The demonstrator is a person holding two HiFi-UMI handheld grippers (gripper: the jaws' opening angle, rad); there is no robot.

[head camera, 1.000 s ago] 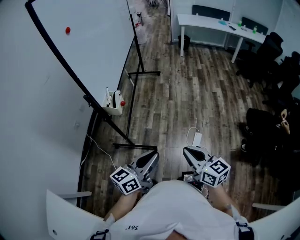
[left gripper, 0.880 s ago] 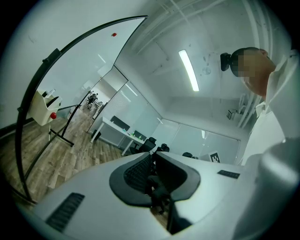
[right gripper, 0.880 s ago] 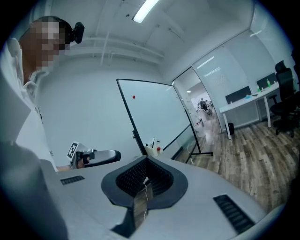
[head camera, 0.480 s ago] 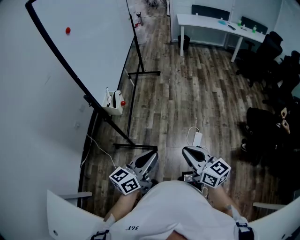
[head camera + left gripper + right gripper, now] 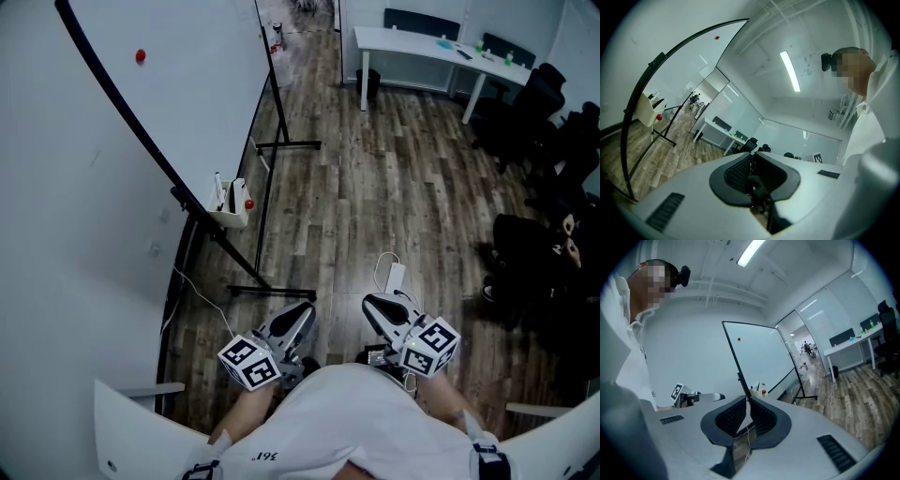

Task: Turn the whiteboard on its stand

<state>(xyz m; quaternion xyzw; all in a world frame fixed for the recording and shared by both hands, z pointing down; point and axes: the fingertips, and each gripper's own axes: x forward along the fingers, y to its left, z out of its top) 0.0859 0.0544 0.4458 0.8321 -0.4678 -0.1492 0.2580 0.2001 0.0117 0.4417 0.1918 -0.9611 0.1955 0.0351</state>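
Note:
The whiteboard [image 5: 187, 84] stands at the left on a black stand [image 5: 272, 150] and carries a red magnet [image 5: 140, 55]. A small tray [image 5: 230, 202] with markers and a red ball hangs at its lower edge. The whiteboard [image 5: 689, 70] shows far off in the left gripper view, and the whiteboard [image 5: 759, 357] also in the right gripper view. My left gripper [image 5: 305, 309] is held low near my body, shut and empty, well short of the stand. Beside it my right gripper [image 5: 368, 302] is shut too, with nothing in it. The jaws of the left gripper [image 5: 751, 157] and the right gripper [image 5: 747, 399] meet at their tips.
A white adapter with its cable [image 5: 395, 276] lies on the wood floor just ahead of the right gripper. Another cable [image 5: 202, 300] runs along the wall by the stand's near foot [image 5: 272, 292]. A white desk [image 5: 422, 52] and black office chairs [image 5: 539, 103] stand at the far right.

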